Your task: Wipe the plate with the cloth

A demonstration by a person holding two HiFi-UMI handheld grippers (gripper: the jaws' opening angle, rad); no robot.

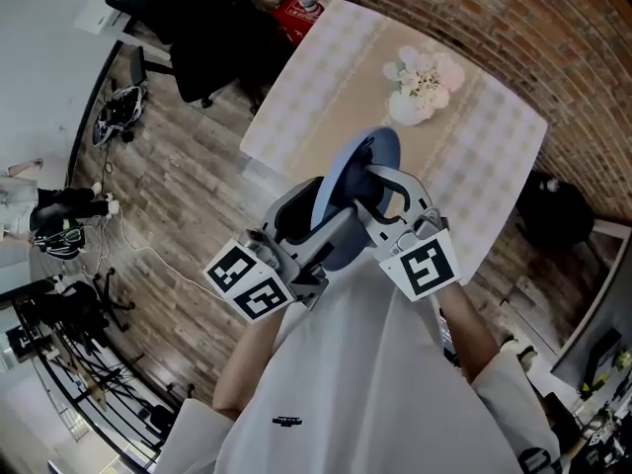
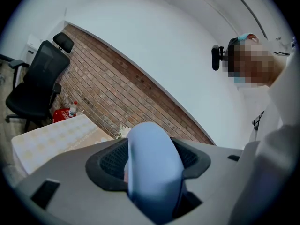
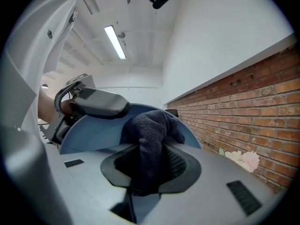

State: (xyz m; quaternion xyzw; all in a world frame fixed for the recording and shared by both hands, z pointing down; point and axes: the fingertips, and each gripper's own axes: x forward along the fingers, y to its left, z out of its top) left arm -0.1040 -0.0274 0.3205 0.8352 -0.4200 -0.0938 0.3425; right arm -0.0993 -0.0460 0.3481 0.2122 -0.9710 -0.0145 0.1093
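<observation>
A light blue plate (image 1: 367, 158) is held up on edge in front of the person's chest, above the table's near edge. My left gripper (image 1: 318, 223) is shut on its rim; in the left gripper view the plate (image 2: 151, 165) shows edge-on between the jaws. A dark blue cloth (image 3: 150, 132) is clamped in my right gripper (image 3: 151, 170), and its bunched end lies against the face of the plate (image 3: 91, 136). In the right gripper view the left gripper (image 3: 96, 102) grips the plate's far rim. In the head view the right gripper (image 1: 392, 201) is at the plate's right side.
A table with a pale checked cloth (image 1: 326, 77) carries a white vase of flowers (image 1: 420, 92). A black office chair (image 1: 212, 38) and a red box with a bottle (image 1: 296, 8) stand at its far left. Brick wall behind; cables and gear (image 1: 69, 225) on the wood floor, left.
</observation>
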